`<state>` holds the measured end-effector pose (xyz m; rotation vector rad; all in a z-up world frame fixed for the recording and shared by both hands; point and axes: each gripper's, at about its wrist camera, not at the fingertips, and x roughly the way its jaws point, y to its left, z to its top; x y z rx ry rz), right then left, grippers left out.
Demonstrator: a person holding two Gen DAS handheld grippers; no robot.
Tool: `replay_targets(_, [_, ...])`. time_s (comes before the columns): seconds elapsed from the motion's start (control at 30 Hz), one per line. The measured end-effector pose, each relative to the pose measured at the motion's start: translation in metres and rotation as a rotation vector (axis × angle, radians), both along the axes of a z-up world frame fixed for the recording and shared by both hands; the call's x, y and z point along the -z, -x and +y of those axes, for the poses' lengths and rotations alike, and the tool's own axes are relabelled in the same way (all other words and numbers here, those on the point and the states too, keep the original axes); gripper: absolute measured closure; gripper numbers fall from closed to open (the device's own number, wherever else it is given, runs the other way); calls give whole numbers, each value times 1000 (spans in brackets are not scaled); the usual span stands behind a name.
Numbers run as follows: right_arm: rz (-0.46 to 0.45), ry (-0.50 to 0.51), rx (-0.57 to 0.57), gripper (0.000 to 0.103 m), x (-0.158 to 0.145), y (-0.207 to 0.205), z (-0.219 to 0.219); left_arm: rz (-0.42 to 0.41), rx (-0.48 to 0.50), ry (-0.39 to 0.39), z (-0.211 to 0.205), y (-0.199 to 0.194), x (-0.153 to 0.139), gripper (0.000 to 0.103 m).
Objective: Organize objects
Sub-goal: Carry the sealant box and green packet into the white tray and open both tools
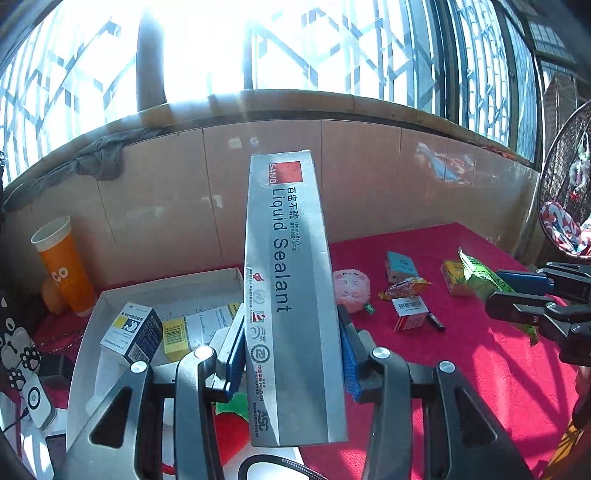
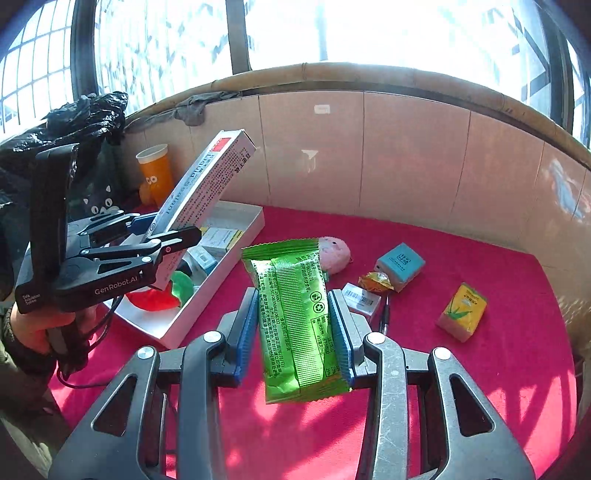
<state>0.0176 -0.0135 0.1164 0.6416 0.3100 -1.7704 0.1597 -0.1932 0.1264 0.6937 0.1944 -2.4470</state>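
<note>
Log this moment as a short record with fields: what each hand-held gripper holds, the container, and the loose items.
left hand-held gripper: shut on silver Liquid Sealant box, lifted clear of the cloth
right hand-held gripper: shut on green snack packet
container: white tray, holding small boxes
surface: red cloth
loose items: pink plush, blue box, yellow carton, black pen

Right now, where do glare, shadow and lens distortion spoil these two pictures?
Left wrist view: the window is blown out white and a sunbeam hazes the wall; fisheye curves the sill. Right wrist view: the window glares too; grille shadows stripe the red cloth; the green packet stays sharp.
</note>
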Motion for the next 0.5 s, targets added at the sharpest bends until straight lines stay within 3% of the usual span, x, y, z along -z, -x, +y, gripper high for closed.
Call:
replay_targets(0.2, [-52, 89, 18, 66, -13, -27, -28, 47, -104, 9, -22, -44, -7, 60])
replay_targets(0.5, [-77, 78, -44, 66, -16, -65, -74, 71, -264, -16, -64, -105, -6, 60])
